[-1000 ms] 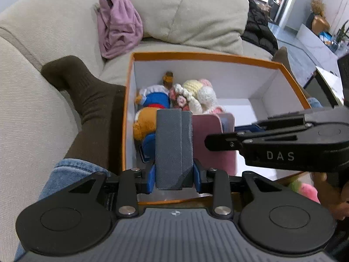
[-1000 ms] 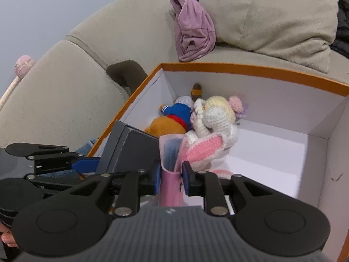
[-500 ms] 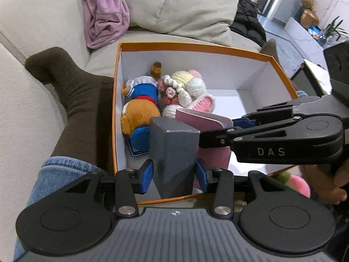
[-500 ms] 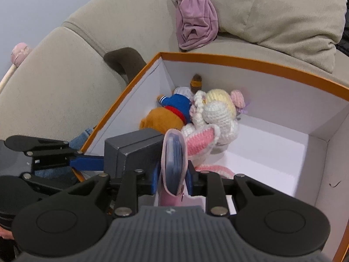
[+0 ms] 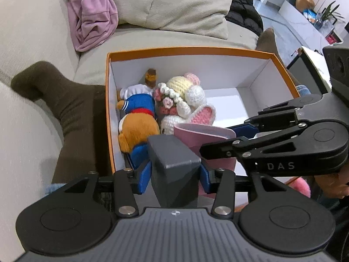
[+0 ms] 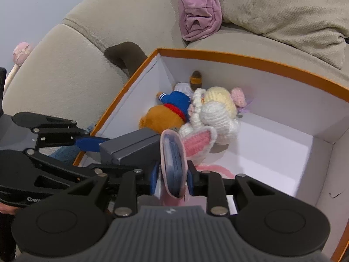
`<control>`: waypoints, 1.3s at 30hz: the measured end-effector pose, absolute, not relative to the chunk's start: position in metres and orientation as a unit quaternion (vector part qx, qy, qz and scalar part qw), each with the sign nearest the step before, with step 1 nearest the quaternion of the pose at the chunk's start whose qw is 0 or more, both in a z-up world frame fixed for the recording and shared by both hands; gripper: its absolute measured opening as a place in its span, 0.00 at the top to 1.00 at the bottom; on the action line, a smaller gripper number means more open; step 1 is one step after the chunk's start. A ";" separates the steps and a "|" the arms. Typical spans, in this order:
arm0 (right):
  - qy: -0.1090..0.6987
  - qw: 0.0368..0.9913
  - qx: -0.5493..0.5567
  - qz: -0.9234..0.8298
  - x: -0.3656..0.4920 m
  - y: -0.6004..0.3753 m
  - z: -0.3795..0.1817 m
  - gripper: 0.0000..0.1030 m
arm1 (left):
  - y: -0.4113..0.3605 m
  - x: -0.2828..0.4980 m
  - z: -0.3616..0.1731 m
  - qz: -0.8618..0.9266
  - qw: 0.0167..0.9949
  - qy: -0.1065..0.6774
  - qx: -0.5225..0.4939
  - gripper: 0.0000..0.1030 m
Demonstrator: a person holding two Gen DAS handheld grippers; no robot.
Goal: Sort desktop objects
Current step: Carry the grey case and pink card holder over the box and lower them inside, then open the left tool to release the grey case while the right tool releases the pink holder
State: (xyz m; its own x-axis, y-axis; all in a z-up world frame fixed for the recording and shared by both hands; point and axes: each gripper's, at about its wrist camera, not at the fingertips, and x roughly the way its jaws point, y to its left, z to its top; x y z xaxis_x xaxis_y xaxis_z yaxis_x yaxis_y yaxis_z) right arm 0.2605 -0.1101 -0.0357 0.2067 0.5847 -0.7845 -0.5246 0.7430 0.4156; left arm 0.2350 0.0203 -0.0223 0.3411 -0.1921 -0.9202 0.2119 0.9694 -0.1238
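Beige sofa (image 5: 43, 135) w/ an orange-rimmed box (image 5: 196, 51) sitting on it, toys packed in one corner. Left gripper (image 5: 174, 170) has a dark gray block (image 5: 174, 163) between its jaws, low over the box's near edge; jaws are opening, a gap shows on one side, so the block could drop crooked or tip onto the teddy bear (image 5: 135, 128). Right gripper (image 6: 172, 176) pinches a pink card wallet (image 6: 172, 161), jaws easing apart too; it might slip & bump the crochet bunny (image 6: 211, 120). Box floor under both things is hidden. Can't tell if the block's bottom touches anything.
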 end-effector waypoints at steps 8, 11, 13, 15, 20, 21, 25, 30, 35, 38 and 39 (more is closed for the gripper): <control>0.518 0.769 0.038 0.372 0.263 -0.117 -0.029 0.80 | 0.017 0.234 -0.015 -0.114 0.829 0.548 0.020 0.59; 0.518 0.765 0.020 0.382 0.252 -0.118 -0.023 0.81 | 0.015 0.217 -0.007 -0.117 0.850 0.512 0.043 0.61; 0.521 0.762 0.010 0.385 0.246 -0.119 -0.022 0.81 | 0.015 0.206 -0.007 -0.113 0.854 0.506 0.054 0.63; 0.526 0.757 0.001 0.388 0.240 -0.120 -0.021 0.81 | 0.018 0.199 -0.011 -0.104 0.847 0.518 0.060 0.64; 0.540 0.747 -0.001 0.388 0.238 -0.119 -0.027 0.77 | 0.024 0.190 -0.017 -0.094 0.836 0.537 0.057 0.64; 0.544 0.745 -0.001 0.386 0.239 -0.116 -0.030 0.77 | 0.024 0.191 -0.017 -0.093 0.836 0.539 0.054 0.64; 0.560 0.736 0.000 0.382 0.239 -0.108 -0.041 0.77 | 0.023 0.199 -0.023 -0.075 0.824 0.560 0.033 0.64; 0.545 0.767 0.045 0.336 0.241 -0.111 -0.033 0.82 | 0.018 0.199 -0.025 -0.056 0.826 0.561 0.030 0.64; 0.550 0.765 0.062 0.329 0.238 -0.099 -0.035 0.82 | 0.019 0.191 -0.019 -0.071 0.835 0.543 0.050 0.59; 0.565 0.750 0.072 0.337 0.235 -0.092 -0.042 0.82 | 0.025 0.179 -0.005 -0.082 0.849 0.520 0.041 0.48; 0.562 0.754 0.066 0.333 0.234 -0.091 -0.042 0.82 | 0.029 0.174 0.000 -0.085 0.857 0.508 0.036 0.47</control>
State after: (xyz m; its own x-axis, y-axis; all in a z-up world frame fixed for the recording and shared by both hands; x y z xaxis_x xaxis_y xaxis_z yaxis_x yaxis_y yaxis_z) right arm 0.2338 -0.0910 -0.0421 0.1455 0.5767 -0.8039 -0.4275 0.7694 0.4746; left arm 0.1738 0.0293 0.0004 0.4698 -0.1092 -0.8760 0.1821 0.9830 -0.0249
